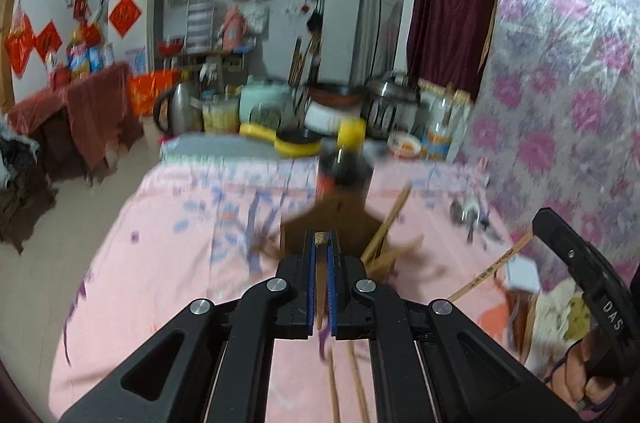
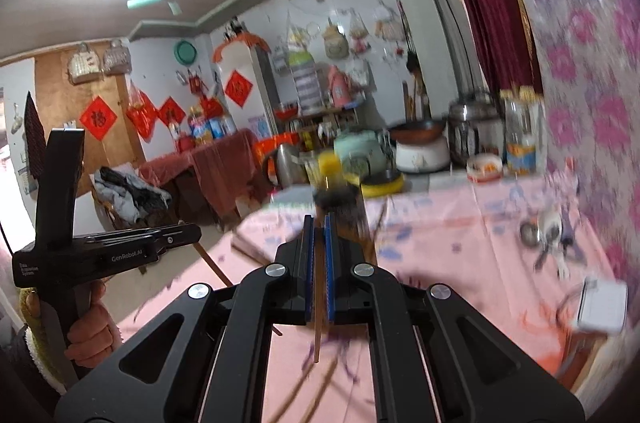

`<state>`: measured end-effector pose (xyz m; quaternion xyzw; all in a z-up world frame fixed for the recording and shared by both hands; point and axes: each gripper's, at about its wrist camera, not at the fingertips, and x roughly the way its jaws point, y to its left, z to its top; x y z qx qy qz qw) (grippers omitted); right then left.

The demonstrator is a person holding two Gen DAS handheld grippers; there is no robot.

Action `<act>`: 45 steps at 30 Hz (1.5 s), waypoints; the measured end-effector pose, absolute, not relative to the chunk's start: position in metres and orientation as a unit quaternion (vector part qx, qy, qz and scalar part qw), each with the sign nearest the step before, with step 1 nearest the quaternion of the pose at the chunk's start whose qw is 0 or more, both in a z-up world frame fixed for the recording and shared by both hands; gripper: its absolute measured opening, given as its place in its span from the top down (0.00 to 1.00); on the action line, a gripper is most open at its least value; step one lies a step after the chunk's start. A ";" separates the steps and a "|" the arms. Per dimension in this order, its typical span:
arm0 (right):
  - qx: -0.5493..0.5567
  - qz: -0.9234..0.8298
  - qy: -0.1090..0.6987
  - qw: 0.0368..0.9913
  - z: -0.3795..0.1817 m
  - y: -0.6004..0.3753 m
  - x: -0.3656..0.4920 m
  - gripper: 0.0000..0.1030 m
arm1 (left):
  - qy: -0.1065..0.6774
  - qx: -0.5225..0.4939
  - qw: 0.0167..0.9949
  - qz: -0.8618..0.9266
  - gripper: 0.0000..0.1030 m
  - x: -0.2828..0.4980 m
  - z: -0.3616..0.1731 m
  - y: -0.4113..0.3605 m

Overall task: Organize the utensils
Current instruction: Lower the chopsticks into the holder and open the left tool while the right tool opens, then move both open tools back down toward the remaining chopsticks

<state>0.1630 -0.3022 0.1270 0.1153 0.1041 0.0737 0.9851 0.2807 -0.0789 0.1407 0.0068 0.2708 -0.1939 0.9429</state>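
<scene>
Two grippers are each clamped on a single chopstick. The left gripper (image 1: 321,251) pinches its chopstick (image 1: 320,279) between blue pads, the stick running down past the jaws. The right gripper (image 2: 319,247) pinches another chopstick (image 2: 319,303) likewise. Just ahead of both stands a brown holder (image 1: 332,219) with loose chopsticks (image 1: 390,219) leaning in it, on the pink tablecloth (image 1: 160,263).

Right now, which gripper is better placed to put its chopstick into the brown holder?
Probably left. The left gripper, shut on a chopstick, points straight at the brown holder just ahead; the right gripper, also holding one, sits off to its side.
</scene>
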 end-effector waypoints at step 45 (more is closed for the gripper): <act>0.137 0.001 0.105 0.985 0.089 -0.280 0.115 0.09 | 0.279 -0.008 0.960 -0.007 0.07 0.239 0.064 0.003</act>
